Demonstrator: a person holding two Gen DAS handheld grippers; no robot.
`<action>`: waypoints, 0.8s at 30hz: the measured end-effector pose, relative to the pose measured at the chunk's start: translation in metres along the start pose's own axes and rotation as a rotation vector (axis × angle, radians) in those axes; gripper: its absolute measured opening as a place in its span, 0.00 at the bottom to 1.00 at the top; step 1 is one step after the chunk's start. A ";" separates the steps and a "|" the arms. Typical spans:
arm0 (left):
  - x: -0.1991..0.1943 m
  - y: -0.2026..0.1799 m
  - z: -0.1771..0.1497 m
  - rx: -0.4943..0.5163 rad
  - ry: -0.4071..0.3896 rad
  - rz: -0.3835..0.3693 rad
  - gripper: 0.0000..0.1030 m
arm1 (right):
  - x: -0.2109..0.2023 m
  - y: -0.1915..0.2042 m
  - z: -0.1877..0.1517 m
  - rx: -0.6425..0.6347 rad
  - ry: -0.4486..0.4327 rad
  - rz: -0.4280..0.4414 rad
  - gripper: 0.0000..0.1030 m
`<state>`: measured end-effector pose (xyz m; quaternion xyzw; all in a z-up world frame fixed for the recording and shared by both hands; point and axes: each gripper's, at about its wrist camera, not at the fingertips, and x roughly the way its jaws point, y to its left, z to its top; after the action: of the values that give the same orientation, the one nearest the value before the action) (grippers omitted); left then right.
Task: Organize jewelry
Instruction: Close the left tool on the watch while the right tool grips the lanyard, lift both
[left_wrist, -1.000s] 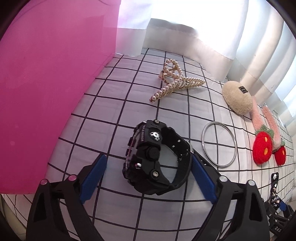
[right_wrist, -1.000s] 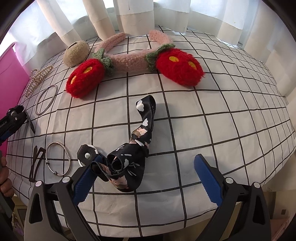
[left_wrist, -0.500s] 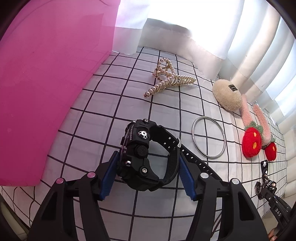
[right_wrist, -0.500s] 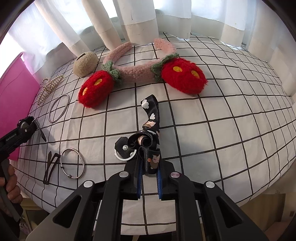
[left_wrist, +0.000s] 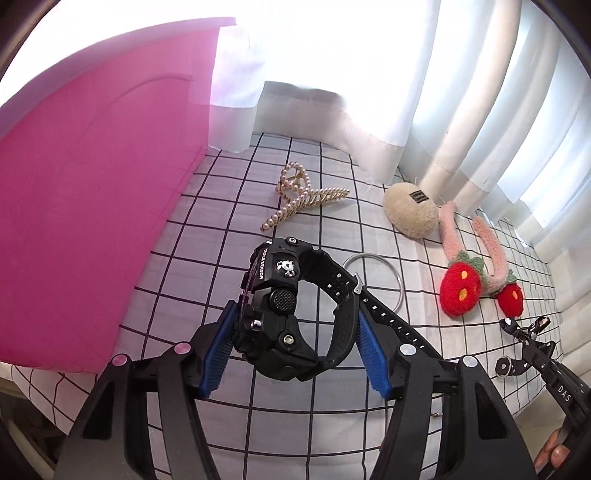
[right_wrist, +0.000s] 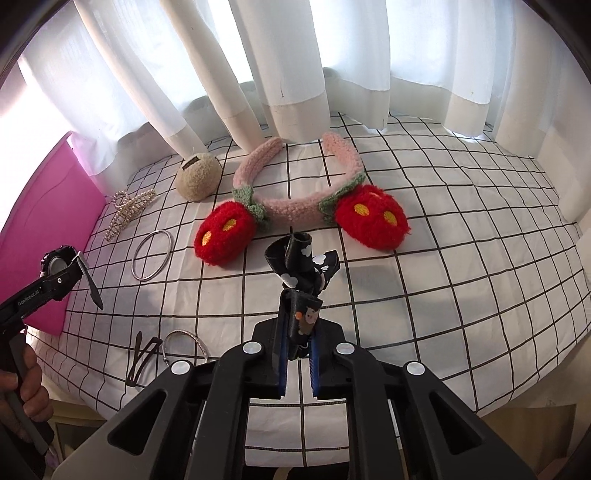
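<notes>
A chunky black wristwatch (left_wrist: 288, 314) sits at the centre of the left wrist view, clamped between the blue pads of the left gripper (left_wrist: 293, 350), one pad on the watch case and the other on the looped strap. The loose strap end trails toward the lower right. The watch hangs above a white cloth with a black grid (left_wrist: 207, 229).

In the right wrist view, the right gripper (right_wrist: 297, 363) is closed tight on a black printed ribbon strap (right_wrist: 301, 273), which curls upward at the centre of the frame, clear of the cloth.

Around them on the cloth lie a pearl hair claw (left_wrist: 301, 194) above the watch, a plain metal bangle (left_wrist: 384, 275) just to its right, a beige fuzzy clip (left_wrist: 410, 210) at upper right, and a pink headband with two red strawberries (right_wrist: 299, 206). At the lower left of the right wrist view lie a second silver bangle (right_wrist: 188, 345) and dark hair clips (right_wrist: 142, 356). A pink box (left_wrist: 92, 221) fills the left side. White curtains (right_wrist: 280, 66) hang behind.
</notes>
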<state>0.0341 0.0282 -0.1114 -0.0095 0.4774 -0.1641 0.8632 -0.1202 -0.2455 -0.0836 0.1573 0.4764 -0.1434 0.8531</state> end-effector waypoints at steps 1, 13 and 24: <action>-0.005 -0.003 0.002 0.006 -0.009 -0.002 0.58 | -0.004 0.001 0.003 -0.004 -0.010 0.003 0.09; -0.070 -0.015 0.031 0.012 -0.127 -0.031 0.58 | -0.065 0.045 0.057 -0.130 -0.170 0.107 0.09; -0.155 0.032 0.089 -0.085 -0.330 0.042 0.58 | -0.097 0.168 0.127 -0.338 -0.283 0.388 0.09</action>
<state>0.0405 0.0914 0.0583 -0.0630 0.3358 -0.1219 0.9319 -0.0057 -0.1351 0.0851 0.0795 0.3310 0.0831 0.9366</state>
